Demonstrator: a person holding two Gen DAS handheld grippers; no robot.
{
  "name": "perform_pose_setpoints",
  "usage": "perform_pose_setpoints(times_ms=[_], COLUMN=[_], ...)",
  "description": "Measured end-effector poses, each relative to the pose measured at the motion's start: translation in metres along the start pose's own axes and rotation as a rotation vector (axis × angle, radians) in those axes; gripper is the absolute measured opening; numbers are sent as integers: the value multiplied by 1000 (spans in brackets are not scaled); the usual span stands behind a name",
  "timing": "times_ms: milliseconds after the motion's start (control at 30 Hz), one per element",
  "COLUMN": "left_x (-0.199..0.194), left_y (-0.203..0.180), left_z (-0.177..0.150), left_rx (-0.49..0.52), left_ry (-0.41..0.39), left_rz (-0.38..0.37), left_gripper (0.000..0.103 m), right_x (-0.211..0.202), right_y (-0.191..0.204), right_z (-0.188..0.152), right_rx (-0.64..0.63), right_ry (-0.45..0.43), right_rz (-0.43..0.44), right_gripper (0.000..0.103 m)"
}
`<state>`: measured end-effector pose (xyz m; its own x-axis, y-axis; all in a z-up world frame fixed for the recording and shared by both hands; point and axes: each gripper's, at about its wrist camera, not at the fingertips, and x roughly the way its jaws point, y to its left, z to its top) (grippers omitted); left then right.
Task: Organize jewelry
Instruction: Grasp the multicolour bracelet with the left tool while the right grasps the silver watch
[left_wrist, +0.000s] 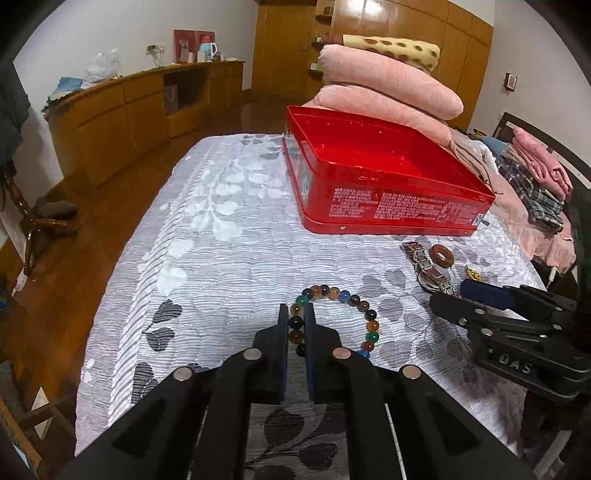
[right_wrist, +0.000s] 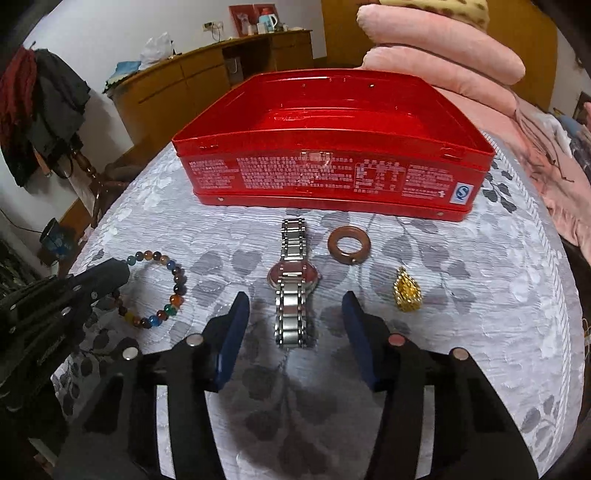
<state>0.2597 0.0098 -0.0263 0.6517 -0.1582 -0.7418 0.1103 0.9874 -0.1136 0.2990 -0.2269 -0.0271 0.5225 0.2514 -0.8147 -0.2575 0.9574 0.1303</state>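
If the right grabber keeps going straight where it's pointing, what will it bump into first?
Most likely the silver watch: its band lies between the open fingers of the right gripper, straight ahead on the bedspread. The red tin comes only farther on. Exact depth is hard to judge.

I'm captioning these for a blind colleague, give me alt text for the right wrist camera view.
An open gripper straddles the band of a silver watch lying on a white bedspread, pads not touching it. A brown ring and gold pendant lie right, a bead bracelet left, an open red tin behind.
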Motion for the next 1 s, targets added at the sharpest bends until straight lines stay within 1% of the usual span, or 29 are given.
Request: perform_pose_setpoints(times_ms=[133,167,200,233,500,767,800,867,1000], left_x=[5,6,6,6,-6,-26,-29,-35,-46], left_y=[1,2,1,1,-4,-14,-15,-18,-24], left_z=[1,2,2,2,6,12,13,14,16], left_rx=[-8,-9,-8,-7,-1,18,20,25,36], left_ry=[9,10,9,8,-23,-72,-79,-92,-118], left_rz=[-5,-6,-8,-9,-22,-41,-45,-50,-62], left_gripper=[8,8,8,8,8,8,8,8,8], right_x=[7,8,7,7,-4,-40,-46,-53,-66], right_y=[2,3,4,4,3,1,1,2,3], right_z=[3,3,2,2,-1,-5,-5,-4,-4], right_rx=[-13,-25,-32,-33,-10,-11,-11,-9,-18], right_ry=[5,2,-3,-5,-19,-77,-89,-99,-120], right_rz=[-9,-24,-31,-15,0,7,7,20,20], right_gripper=[40,35,26,26,26,25,13,14,14])
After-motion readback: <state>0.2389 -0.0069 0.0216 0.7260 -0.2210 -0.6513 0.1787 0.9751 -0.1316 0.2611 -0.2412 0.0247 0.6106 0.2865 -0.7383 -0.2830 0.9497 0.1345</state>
